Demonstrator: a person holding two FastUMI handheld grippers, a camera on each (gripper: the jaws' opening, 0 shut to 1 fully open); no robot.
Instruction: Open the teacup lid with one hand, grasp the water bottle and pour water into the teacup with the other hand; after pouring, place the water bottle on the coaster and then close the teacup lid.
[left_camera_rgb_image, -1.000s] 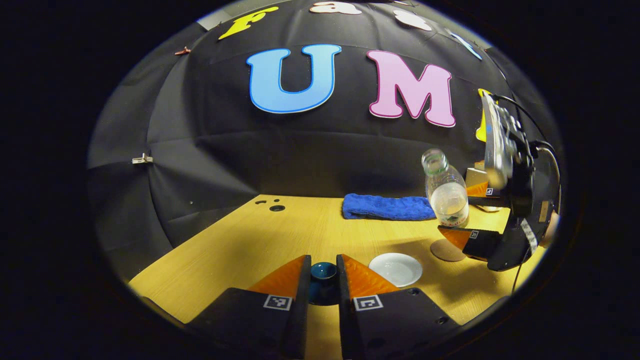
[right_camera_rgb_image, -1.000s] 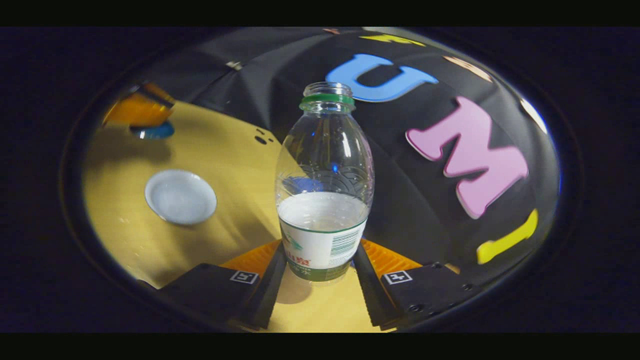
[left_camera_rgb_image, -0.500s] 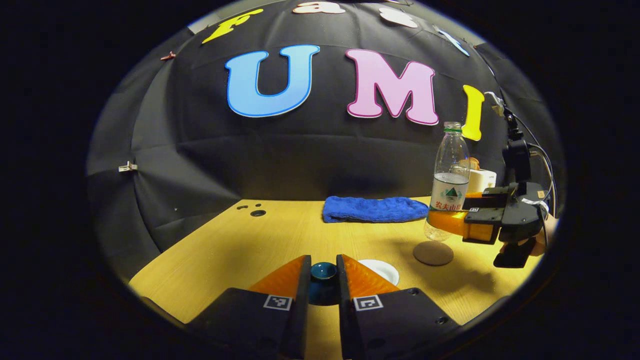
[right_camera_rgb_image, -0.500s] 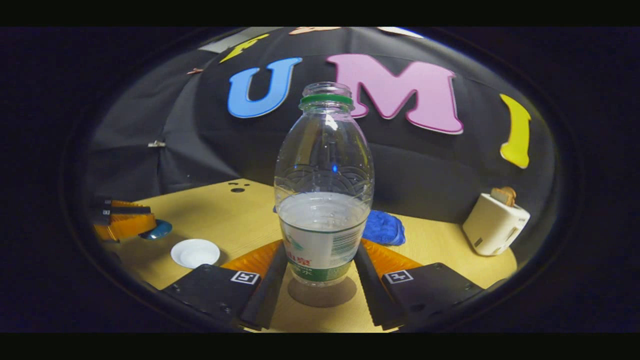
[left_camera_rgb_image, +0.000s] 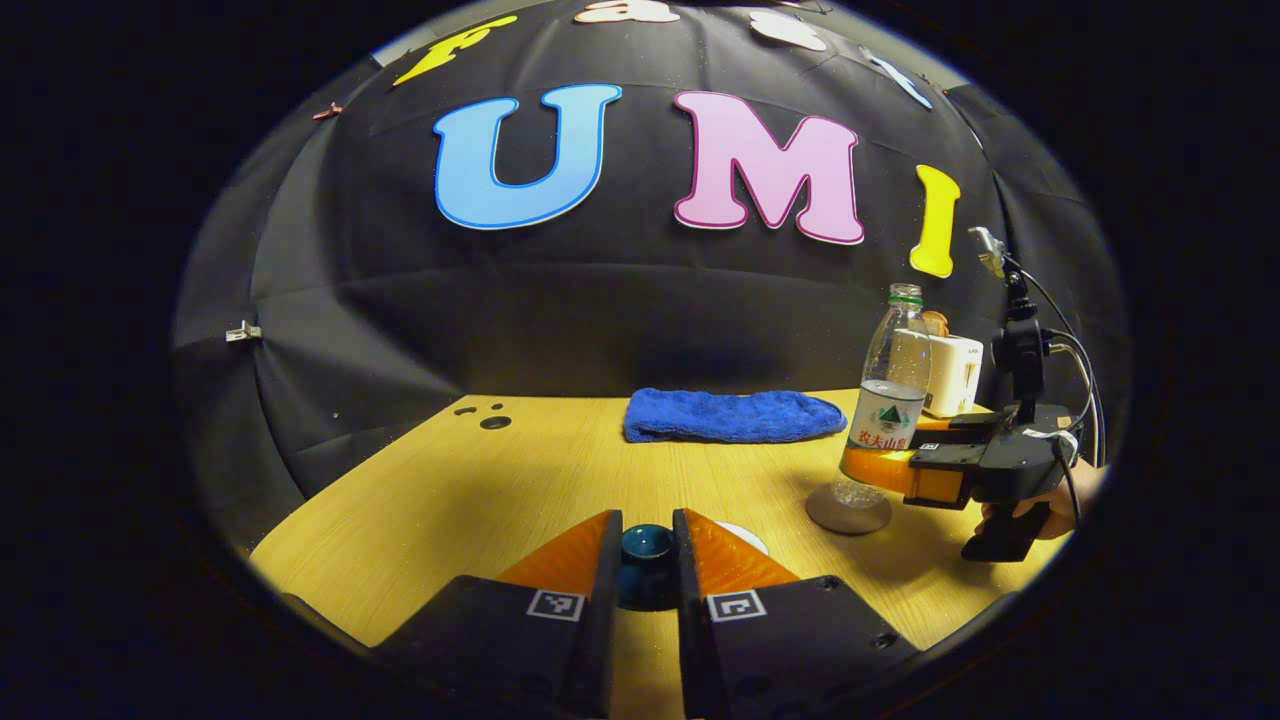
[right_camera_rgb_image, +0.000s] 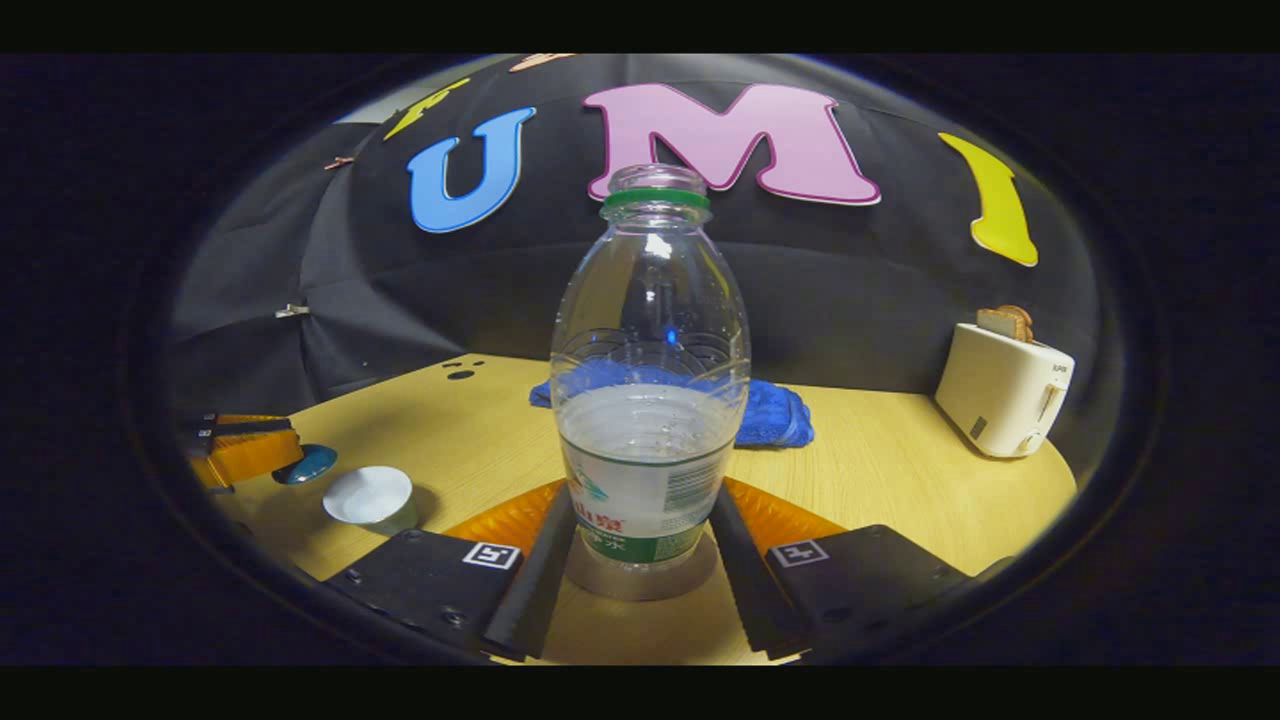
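We have brought the bottle (right_camera_rgb_image: 648, 400) down upright onto the coaster (left_camera_rgb_image: 848, 508), at three o'clock from the cup (right_camera_rgb_image: 370, 497), our right gripper (right_camera_rgb_image: 640, 560) clenched on it for steadiness, while our left gripper (left_camera_rgb_image: 646, 570) grasps the lid (left_camera_rgb_image: 646, 560) clear.

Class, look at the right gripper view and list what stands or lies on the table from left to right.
Blue lid held in the other gripper → white teacup → water bottle on its coaster → toaster.
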